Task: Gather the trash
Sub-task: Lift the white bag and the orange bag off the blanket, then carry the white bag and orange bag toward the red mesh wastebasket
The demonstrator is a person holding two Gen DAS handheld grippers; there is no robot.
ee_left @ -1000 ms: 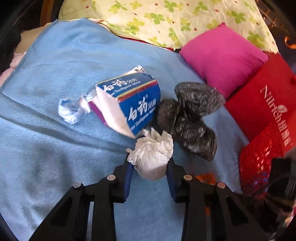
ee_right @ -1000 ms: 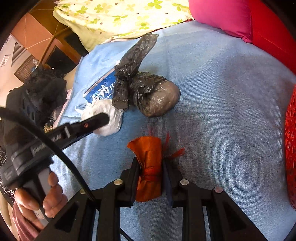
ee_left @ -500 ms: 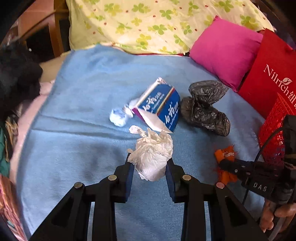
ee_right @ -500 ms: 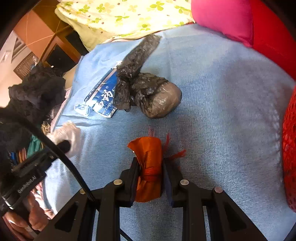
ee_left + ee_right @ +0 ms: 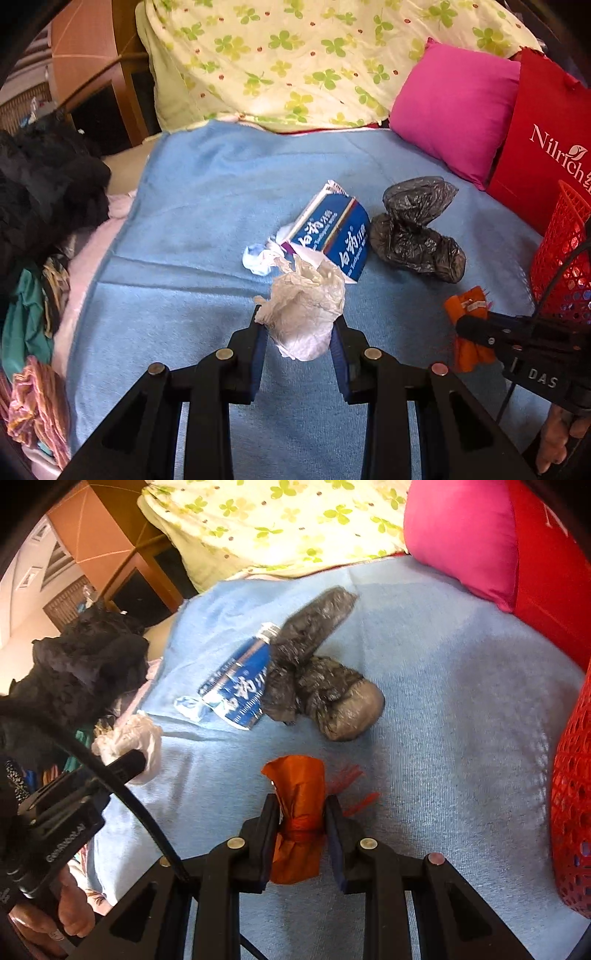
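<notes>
Blue blanket (image 5: pixel 207 206) fills most of both views, w/ clover-print quilt (image 5: pixel 295 55) top centre and pink pillow (image 5: pixel 458 110) upper right. Red mesh basket (image 5: pixel 570 812) sits at right edge, red Nilrich bag (image 5: pixel 546 147) behind it.

Still on the blanket, mid-frame: black plastic bag bundle (image 5: pixel 417 229), blue toothpaste box (image 5: pixel 332 236) just beside it, small blue-white wad (image 5: pixel 256 258) touching the box's left end.

Left gripper (image 5: pixel 300 328) is clenched on a crumpled white tissue (image 5: pixel 303 310), lower centre. Right gripper (image 5: pixel 301 812) is clamped on a rolled orange wrapper (image 5: pixel 297 812), lower centre of its view.

Step, prob.: both pieces picked, carry phase. Next calls for swinging each over to the basket on the right and letting go above the rim; three items remain.

Vs a sec ago: left view has pulled up and back, box and bag look smaller, tissue is now clear of the box.
</notes>
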